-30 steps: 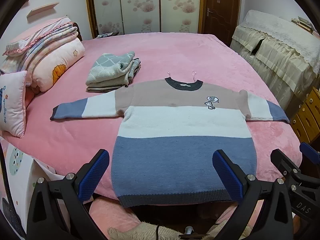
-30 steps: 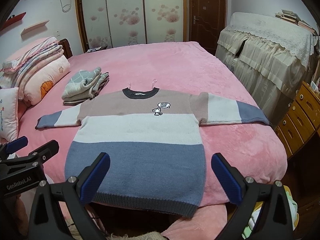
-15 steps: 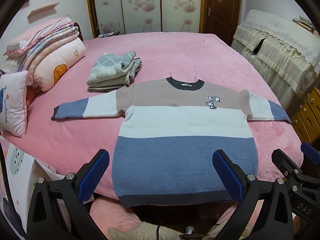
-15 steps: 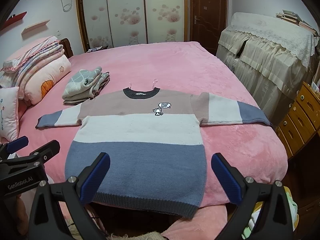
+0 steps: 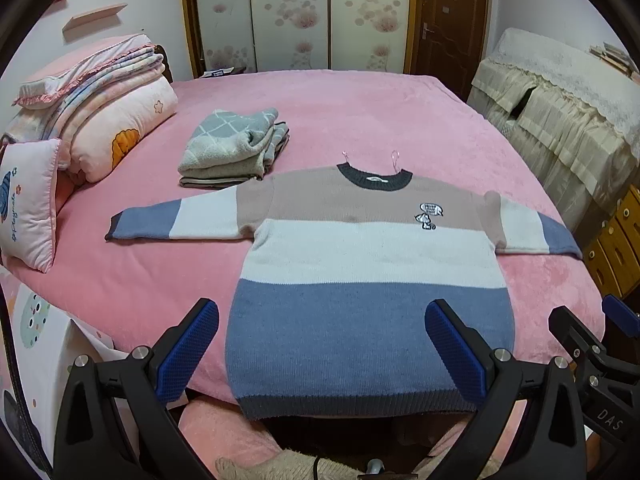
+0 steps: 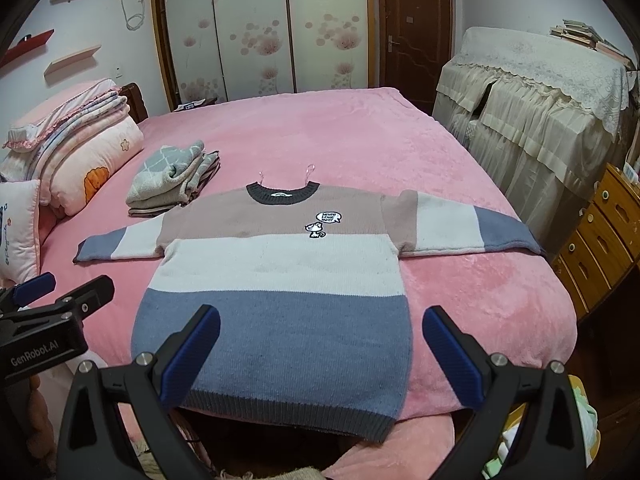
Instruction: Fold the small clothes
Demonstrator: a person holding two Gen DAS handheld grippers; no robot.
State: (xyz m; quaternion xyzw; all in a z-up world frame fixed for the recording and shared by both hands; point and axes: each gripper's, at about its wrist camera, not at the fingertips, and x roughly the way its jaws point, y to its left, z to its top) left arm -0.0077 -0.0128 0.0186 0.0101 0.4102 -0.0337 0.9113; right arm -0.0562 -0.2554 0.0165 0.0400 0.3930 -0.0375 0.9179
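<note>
Striped sweater (image 5: pixel 360 264) flat on pink bed (image 5: pixel 360 112), both grippers (image 5: pixel 322 344) (image 6: pixel 320 346) spread wide above its hem.

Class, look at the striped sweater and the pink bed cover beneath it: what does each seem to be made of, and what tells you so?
Striped sweater: looks like knitted yarn, matte; fine knit rows show, with ribbing at hem and collar. Fibre cannot be told.
Pink bed cover: seems plush fleece or velvet-like; its short pile shows soft, patchy sheen.
</note>
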